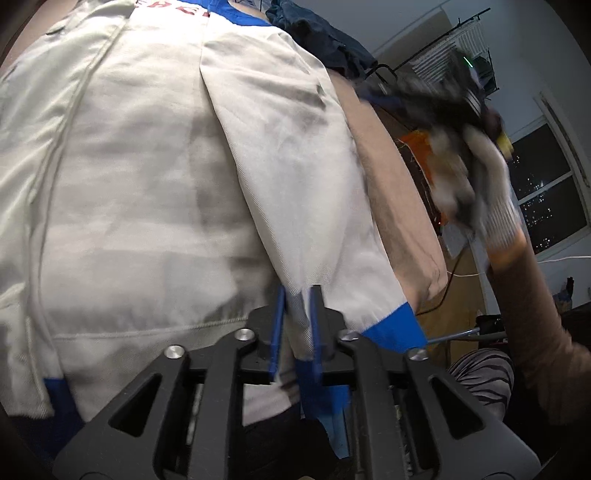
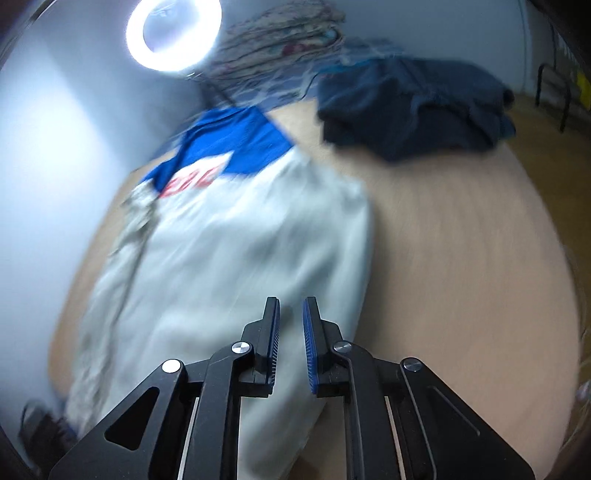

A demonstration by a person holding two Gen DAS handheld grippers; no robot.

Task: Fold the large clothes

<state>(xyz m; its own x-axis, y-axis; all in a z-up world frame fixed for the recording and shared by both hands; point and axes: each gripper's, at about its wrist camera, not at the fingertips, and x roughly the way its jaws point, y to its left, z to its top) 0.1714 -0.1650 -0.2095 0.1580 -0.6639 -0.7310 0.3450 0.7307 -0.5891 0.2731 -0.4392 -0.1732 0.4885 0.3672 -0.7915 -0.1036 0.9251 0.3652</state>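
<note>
Two wrist views of one garment on a tan table (image 2: pixel 461 258). Left wrist view: the left gripper (image 1: pixel 297 325) has its blue-padded jaws clenched on a fold of white fabric near the blue cuff (image 1: pixel 395 332) of the sleeve (image 1: pixel 295 184), which lies folded inward across the body of the white jacket (image 1: pixel 129 184). The jacket is spread flat on the table, its blue collar and red lettering at the far end. At right in this view, a gloved hand (image 1: pixel 480 177) carries the right gripper above the table edge — blurred, so its fingers are not legible there.

Right wrist view: the right gripper (image 2: pixel 291 339) hangs over the near part of the jacket, jaws released with a narrow gap and nothing between the pads. A pile of dark blue clothes (image 2: pixel 417 110) lies at the far side of the table, apart from the jacket; a ring light (image 2: pixel 173 33) glows behind.
</note>
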